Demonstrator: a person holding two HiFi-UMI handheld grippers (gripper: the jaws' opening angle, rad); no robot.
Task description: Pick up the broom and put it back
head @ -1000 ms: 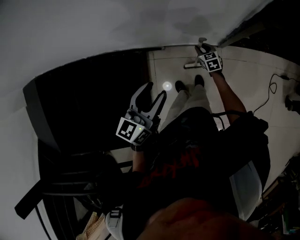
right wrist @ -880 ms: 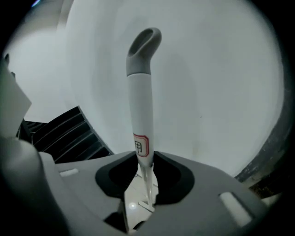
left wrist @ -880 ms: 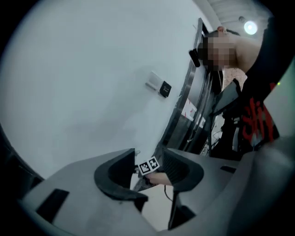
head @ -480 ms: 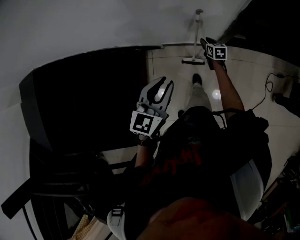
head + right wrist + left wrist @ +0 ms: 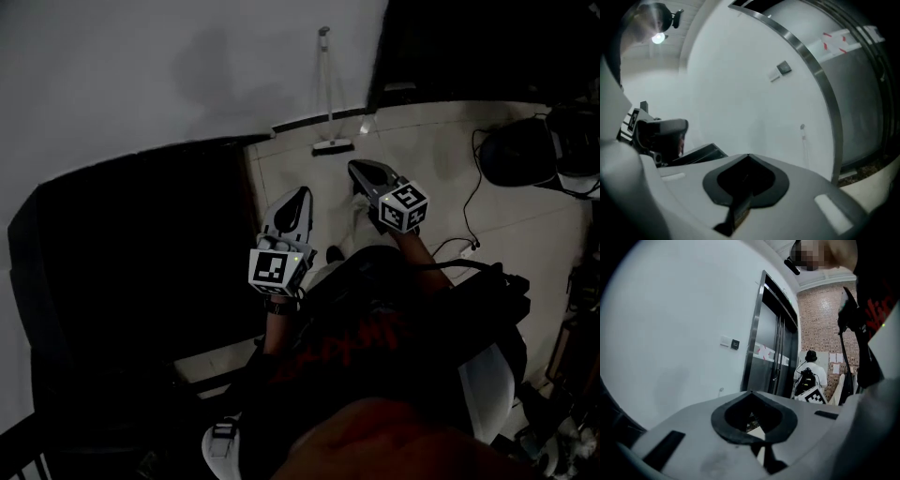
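Note:
The broom (image 5: 326,94) leans upright against the white wall, its head (image 5: 333,146) on the tiled floor. Neither gripper touches it. My right gripper (image 5: 359,167) hangs a short way in front of the broom head, shut and empty. Level with it to the left, my left gripper (image 5: 298,194) is also shut with nothing in it. In the right gripper view the closed jaws (image 5: 749,154) point at the wall, where the thin broom handle (image 5: 803,136) stands. In the left gripper view the closed jaws (image 5: 750,392) face the wall and a metal door.
A large dark desk (image 5: 141,253) fills the left side. Cables (image 5: 473,187) and a dark round object (image 5: 520,150) lie on the floor at right. Metal lift doors (image 5: 773,357) stand beyond the wall, with another person in white (image 5: 811,373) further off.
My right gripper has come away from the broom and drawn back toward the body, shutting. The broom stays against the wall. My left gripper has gone from wide open to shut.

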